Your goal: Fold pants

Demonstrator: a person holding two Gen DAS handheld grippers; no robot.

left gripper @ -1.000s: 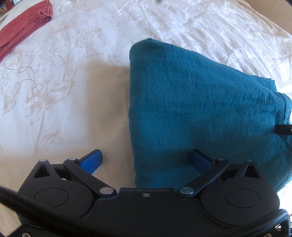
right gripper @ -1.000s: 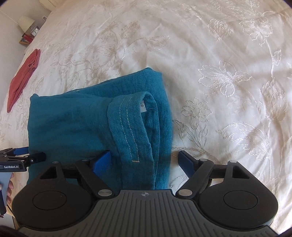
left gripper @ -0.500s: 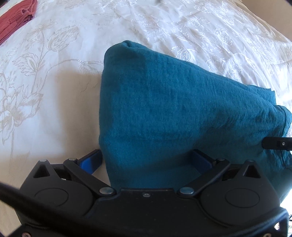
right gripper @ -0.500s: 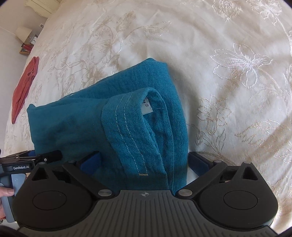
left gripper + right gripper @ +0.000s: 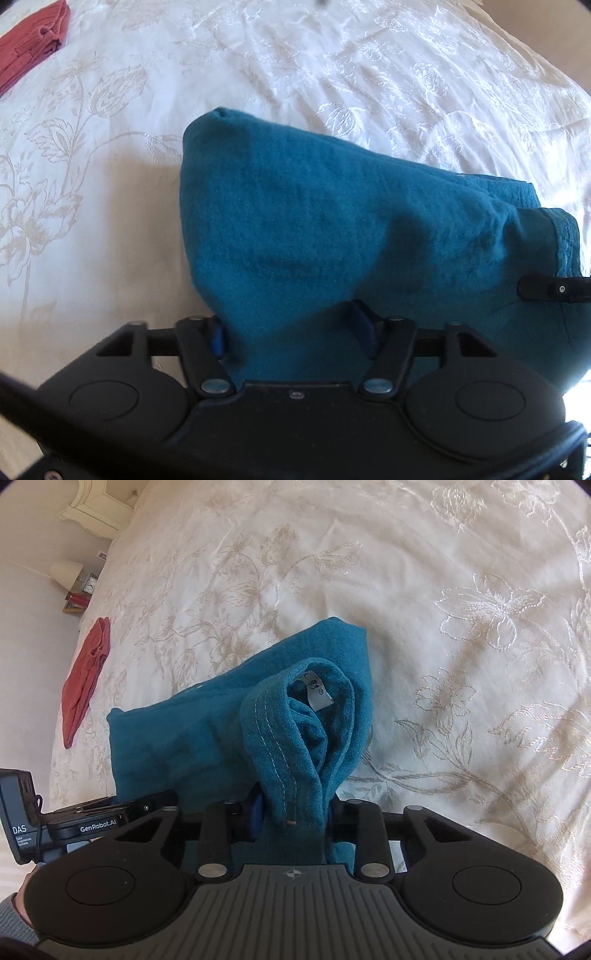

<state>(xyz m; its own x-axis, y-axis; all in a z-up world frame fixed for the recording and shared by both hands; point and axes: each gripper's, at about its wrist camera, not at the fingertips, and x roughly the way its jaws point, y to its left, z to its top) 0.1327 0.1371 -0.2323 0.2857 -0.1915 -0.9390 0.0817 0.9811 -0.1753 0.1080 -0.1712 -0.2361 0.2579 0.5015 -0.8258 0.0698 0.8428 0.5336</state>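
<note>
Folded teal pants (image 5: 332,229) lie on a cream, flower-embroidered bedspread (image 5: 92,184). My left gripper (image 5: 291,332) is closing on the near left edge, and the cloth bunches between its blue pads. My right gripper (image 5: 295,812) is closing on the near right edge of the pants (image 5: 207,746), where the stitched waistband is gathered and lifted into a roll between the pads. A white label (image 5: 317,692) shows inside that roll. The right gripper's tip (image 5: 554,288) pokes in at the right of the left wrist view. In the right wrist view the left gripper (image 5: 110,812) sits at the lower left.
A red garment (image 5: 29,62) lies folded at the far left of the bed (image 5: 86,679). A lamp (image 5: 66,574) and small items stand on a bedside stand beyond the bed's corner. A hand (image 5: 22,897) holds the left tool.
Both grippers' jaws have closed from wide open onto the near edge of the pants. The waistband end has been gathered and lifted, and the cloth now bunches at both grips.
</note>
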